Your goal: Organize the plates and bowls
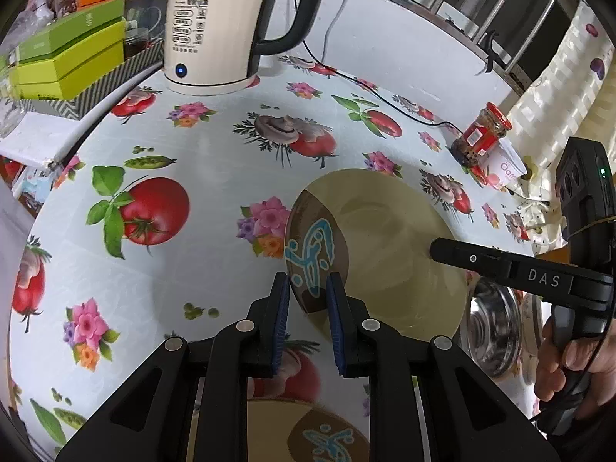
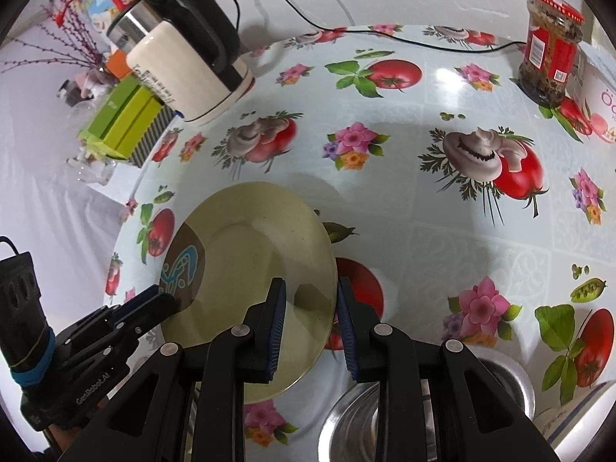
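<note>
A cream plate [image 1: 385, 238] with a brown patch and a blue pattern hangs a little above the flowered tablecloth, casting a shadow on it. My left gripper [image 1: 308, 288] is shut on its brown-patched rim. My right gripper [image 2: 312, 292] is shut on the opposite rim of the same plate [image 2: 250, 261]. Each gripper shows in the other's view: the right one [image 1: 434, 250] reaching onto the plate's far side, the left one [image 2: 163, 302] at the patterned edge. A second plate [image 1: 308, 435] of the same pattern lies on the table under my left gripper. A steel bowl [image 1: 496, 327] [image 2: 346, 423] sits to the plate's right.
A white kettle [image 1: 215, 27] [image 2: 184, 65] stands at the back with its black cable across the table. Green boxes [image 1: 65, 57] are stacked beside it. A red-lidded jar [image 1: 481, 134] [image 2: 546, 50] and a yogurt cup [image 1: 508, 165] stand at the right. A hand [image 1: 566, 362] holds the right gripper's handle.
</note>
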A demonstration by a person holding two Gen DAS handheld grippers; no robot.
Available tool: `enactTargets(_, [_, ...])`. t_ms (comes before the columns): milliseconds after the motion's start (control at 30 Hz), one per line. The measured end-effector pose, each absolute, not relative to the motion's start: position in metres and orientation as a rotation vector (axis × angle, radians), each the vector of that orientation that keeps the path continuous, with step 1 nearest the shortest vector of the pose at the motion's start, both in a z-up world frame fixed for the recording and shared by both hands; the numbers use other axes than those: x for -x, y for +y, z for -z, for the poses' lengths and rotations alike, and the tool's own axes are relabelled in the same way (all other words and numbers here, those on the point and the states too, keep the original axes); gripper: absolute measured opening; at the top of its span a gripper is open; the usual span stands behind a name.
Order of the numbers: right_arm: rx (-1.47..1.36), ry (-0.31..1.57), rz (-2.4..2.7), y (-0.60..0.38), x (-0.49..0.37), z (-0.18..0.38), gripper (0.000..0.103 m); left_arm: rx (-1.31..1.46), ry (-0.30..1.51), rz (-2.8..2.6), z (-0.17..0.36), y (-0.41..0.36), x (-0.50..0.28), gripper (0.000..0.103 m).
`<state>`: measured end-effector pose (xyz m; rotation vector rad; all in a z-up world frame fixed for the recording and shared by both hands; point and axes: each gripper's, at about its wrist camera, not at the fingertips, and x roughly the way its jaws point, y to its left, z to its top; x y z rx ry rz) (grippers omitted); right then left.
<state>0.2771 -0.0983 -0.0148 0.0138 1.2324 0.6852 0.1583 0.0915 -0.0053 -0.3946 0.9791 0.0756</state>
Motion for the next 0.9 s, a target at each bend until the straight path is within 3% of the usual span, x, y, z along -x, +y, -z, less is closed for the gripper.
enactTargets(900, [0.036,1.232,-0.764,-0.074,-0.197,0.013,0.026,0.427,0.947,-0.165,0.0,0.11,-0.073,0.019])
